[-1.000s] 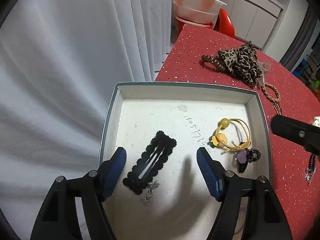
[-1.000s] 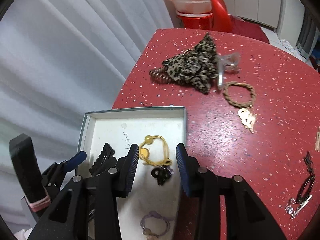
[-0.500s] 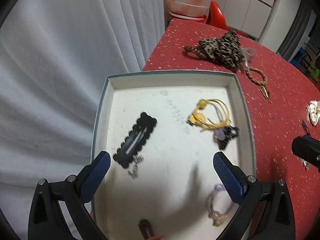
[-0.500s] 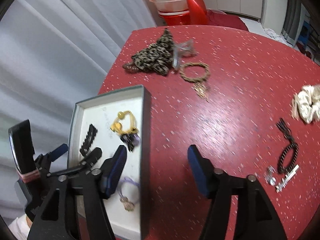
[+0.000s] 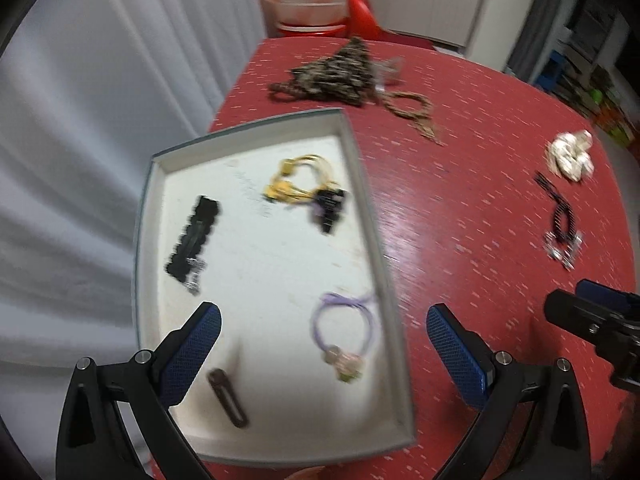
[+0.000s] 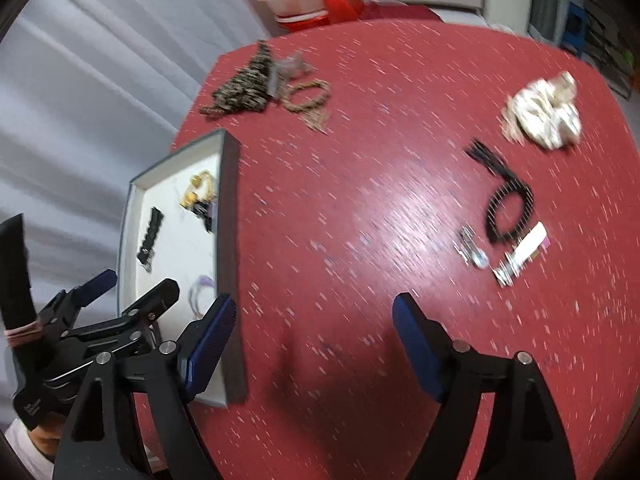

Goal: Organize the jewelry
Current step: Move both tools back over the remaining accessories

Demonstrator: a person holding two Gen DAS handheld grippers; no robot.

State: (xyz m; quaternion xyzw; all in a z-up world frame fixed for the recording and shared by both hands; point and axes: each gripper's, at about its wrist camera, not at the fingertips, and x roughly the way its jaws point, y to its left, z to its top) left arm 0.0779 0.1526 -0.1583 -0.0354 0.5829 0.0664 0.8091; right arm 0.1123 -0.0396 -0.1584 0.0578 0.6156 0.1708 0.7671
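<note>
Right wrist: fingers (image 6: 416, 340) wide, seemingly empty.

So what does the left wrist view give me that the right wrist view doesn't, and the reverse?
Left wrist only: the near end of the box, with the brown clip and the whole purple hair tie, under the open left gripper.

Right wrist only: the open right gripper over bare red table, and a white clip beside the black bracelet.

Both: the box, yellow hair tie, black scalloped clip, leopard scrunchie and cream scrunchie.
</note>
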